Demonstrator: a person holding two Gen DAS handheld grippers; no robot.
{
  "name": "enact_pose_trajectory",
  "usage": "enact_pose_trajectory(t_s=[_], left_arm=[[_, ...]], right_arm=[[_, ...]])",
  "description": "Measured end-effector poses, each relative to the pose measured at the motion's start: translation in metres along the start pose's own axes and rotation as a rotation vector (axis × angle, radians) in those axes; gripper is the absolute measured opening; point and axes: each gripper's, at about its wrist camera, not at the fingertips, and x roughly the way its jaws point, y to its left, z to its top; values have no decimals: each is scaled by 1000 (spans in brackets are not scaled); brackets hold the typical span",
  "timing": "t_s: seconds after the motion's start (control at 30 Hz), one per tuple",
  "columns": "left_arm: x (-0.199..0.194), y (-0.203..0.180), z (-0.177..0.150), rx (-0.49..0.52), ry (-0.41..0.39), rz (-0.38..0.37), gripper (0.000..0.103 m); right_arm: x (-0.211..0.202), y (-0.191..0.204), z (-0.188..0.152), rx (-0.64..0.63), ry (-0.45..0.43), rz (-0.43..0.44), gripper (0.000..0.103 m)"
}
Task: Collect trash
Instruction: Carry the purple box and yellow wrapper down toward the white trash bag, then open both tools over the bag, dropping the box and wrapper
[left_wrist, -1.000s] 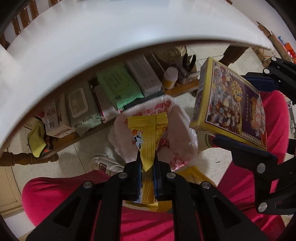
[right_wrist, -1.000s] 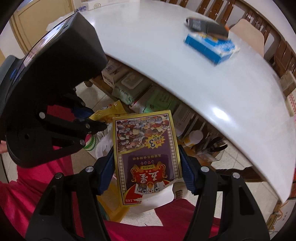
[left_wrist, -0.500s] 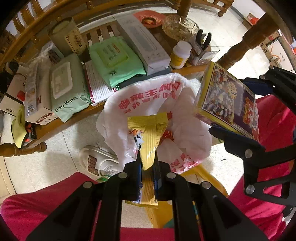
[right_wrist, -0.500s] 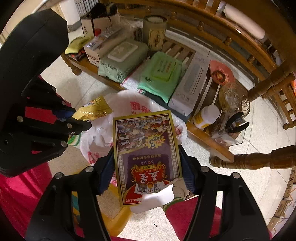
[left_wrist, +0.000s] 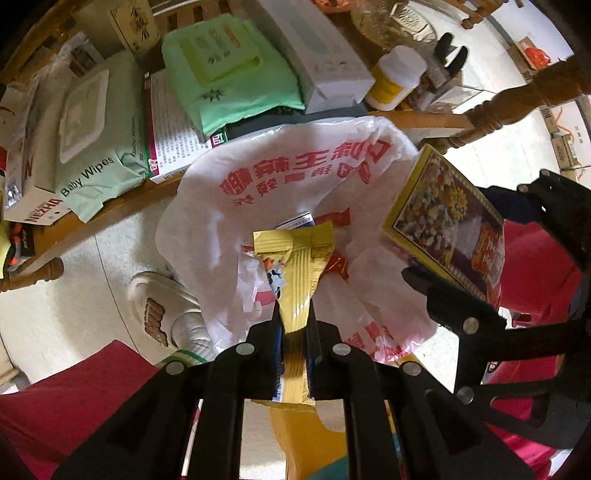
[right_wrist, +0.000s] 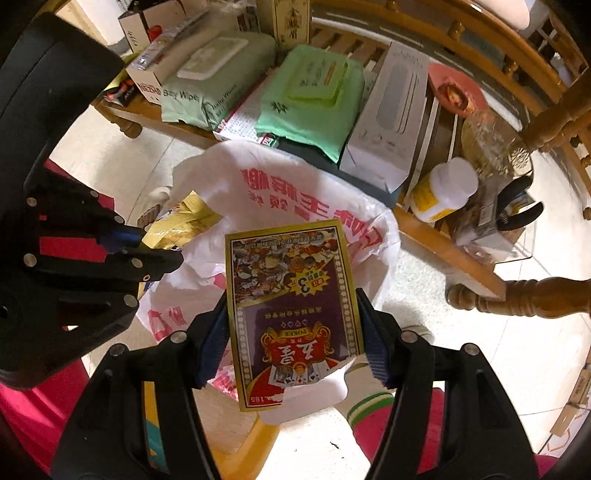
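The left gripper (left_wrist: 293, 314) has its fingers pressed together on a yellow foil snack wrapper (left_wrist: 295, 266), pinching its narrow lower part; the wider folded top of the wrapper stands out beyond the fingertips. Directly past those fingertips lies the open mouth of a white plastic bag (left_wrist: 295, 177) printed with red characters, and a small blue-and-white carton (left_wrist: 297, 221) shows inside it just beyond the wrapper's top edge.

The right gripper (right_wrist: 293, 321) holds a playing-card box (right_wrist: 291, 295) with a gold border and a purple "POKER" face. Its fingers are spread partway, each blue pad pressed against one long side edge of the box, so the box sits flat between them with its printed face toward the camera. The far end of the box reaches over the bag's rim, with the bag's red lettering just past it.

In the right wrist view the left gripper appears to the left of the box, the yellow wrapper poking out beside it over the bag's near edge.

Beyond the bag, further ahead of both sets of fingers, a low wooden shelf (right_wrist: 443, 236) carries packs of baby wipes (left_wrist: 92, 147), a green wipes pack (right_wrist: 314, 99), a white carton (right_wrist: 391, 114) and a white pill bottle (right_wrist: 443, 188) with a yellow label. A white slipper (left_wrist: 159, 314) sits on the pale floor to the left of the left fingers, beside red trouser fabric (left_wrist: 66, 398).
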Motion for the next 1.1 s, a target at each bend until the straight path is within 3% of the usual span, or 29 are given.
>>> enact_pose_trajectory(t_s=[0.37, 0.77, 1.1], left_arm=[[24, 7, 13, -52, 53, -29, 11], [40, 10, 16, -75, 80, 21, 11], [40, 16, 18, -103, 87, 67, 32]], right_arm=[[31, -6, 10, 34, 55, 5, 62], [52, -14, 10, 68, 93, 32, 62], [56, -23, 11, 98, 101, 36, 67]])
